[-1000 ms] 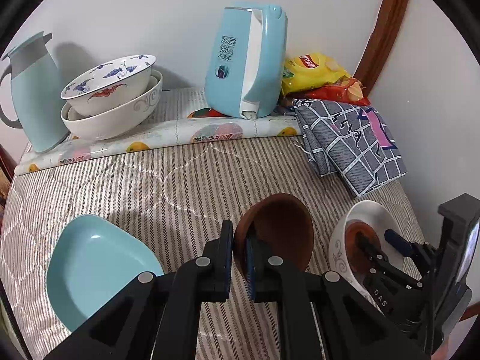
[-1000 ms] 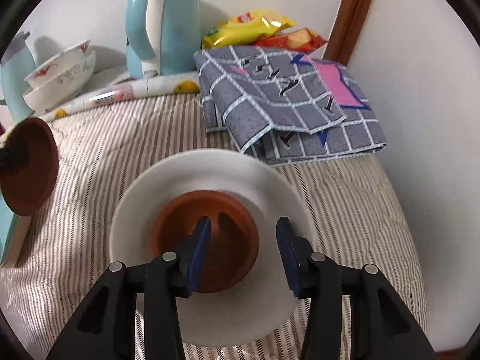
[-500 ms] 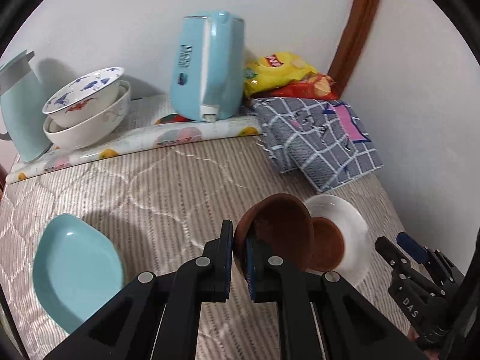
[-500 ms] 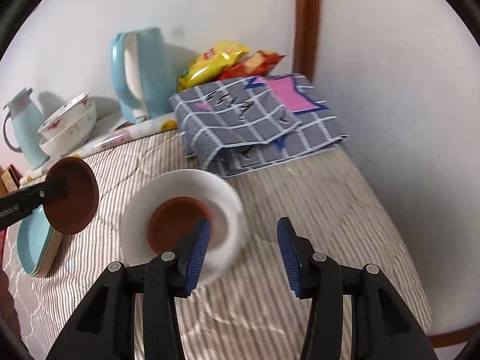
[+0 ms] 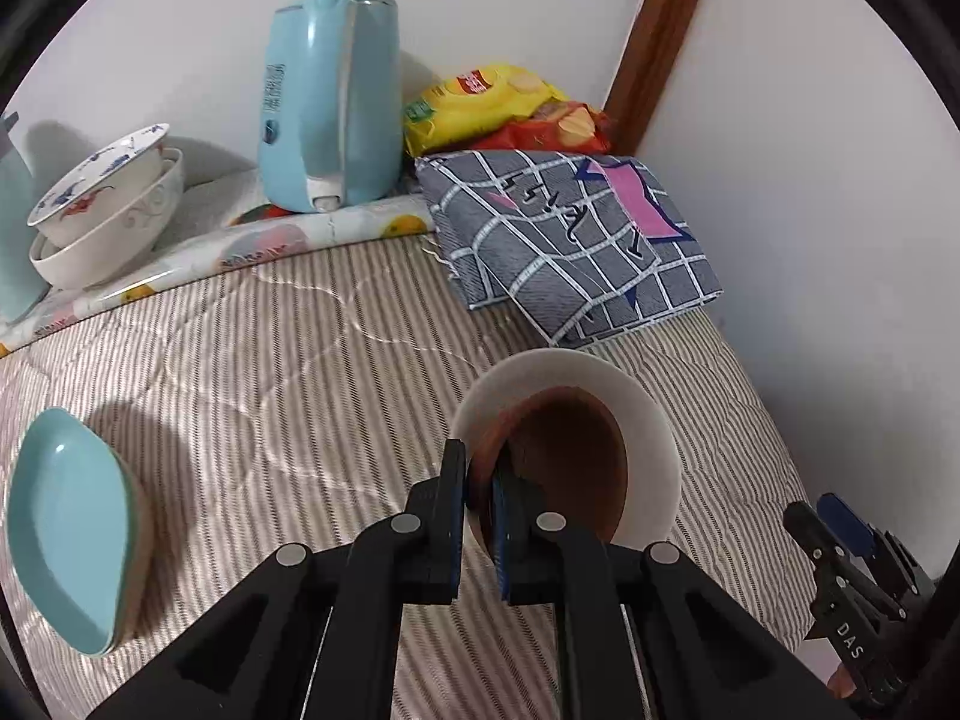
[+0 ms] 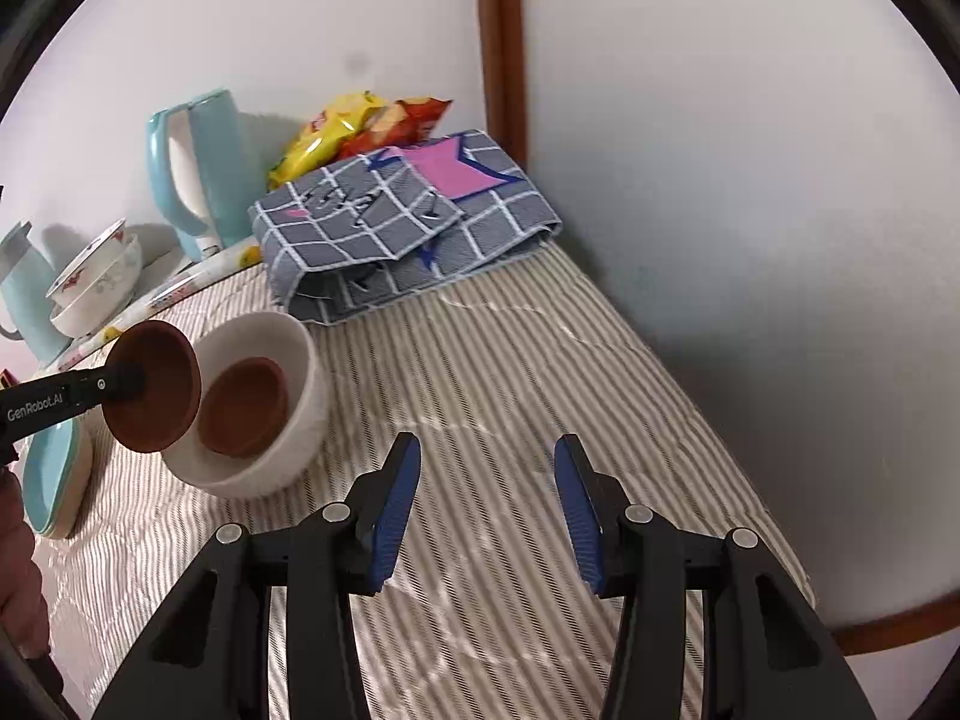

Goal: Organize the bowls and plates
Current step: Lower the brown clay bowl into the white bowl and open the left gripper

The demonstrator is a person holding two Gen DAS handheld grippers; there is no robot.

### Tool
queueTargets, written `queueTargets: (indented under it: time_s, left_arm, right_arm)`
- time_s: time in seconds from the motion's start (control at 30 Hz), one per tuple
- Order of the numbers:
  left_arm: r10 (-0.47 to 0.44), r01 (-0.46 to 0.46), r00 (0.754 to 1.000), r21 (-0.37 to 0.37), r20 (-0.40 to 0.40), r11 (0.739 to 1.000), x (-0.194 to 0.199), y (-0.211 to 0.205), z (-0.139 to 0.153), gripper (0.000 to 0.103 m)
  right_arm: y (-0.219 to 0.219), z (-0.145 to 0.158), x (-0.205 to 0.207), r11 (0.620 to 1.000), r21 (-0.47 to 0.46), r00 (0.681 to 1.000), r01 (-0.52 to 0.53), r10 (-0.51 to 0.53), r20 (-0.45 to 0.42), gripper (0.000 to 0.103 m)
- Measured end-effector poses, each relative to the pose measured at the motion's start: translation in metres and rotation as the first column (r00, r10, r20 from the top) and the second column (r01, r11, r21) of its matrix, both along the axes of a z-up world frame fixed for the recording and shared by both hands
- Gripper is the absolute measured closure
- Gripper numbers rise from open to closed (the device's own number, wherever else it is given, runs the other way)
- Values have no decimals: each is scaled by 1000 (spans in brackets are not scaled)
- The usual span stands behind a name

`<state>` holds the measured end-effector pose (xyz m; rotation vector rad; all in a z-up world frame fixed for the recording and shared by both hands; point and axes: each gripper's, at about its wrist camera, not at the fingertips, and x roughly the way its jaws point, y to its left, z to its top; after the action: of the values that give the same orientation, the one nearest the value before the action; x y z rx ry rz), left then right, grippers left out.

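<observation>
Ahead of the left claw [image 5: 478, 495], the white bowl [image 5: 651, 420] sits on the striped quilt [image 5: 270, 360], a brown dish [image 6: 243, 408] inside it. That claw pinches a second brown dish [image 6: 153, 387] by its rim, tilted over the bowl's edge. The right claw [image 6: 486, 501] gapes wide, holding nothing, the bowl well off to its left.

At centre right of the left wrist view, a brown dish [image 5: 570, 456] sits before a white bowl [image 5: 648, 420]. A pale blue kettle [image 5: 327, 102] stands upper centre, a yellow snack bag [image 5: 480, 102] beside it. A grey checked cloth [image 5: 570, 240] bears a pink patch. The turquoise plate [image 5: 66, 528] lies lower left on a beige striped quilt [image 5: 270, 360].
</observation>
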<state>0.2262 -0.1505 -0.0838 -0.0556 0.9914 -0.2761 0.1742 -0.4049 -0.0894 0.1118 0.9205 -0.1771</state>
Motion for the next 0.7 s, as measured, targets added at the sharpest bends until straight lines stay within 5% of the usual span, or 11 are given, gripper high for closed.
queueTargets:
  time_s: [0.7]
  left_arm:
    - [-1, 2, 999, 22, -52, 1000, 26, -23, -30, 95]
  right_arm:
    - [-32, -22, -8, 997, 59, 998, 44, -42, -37, 57]
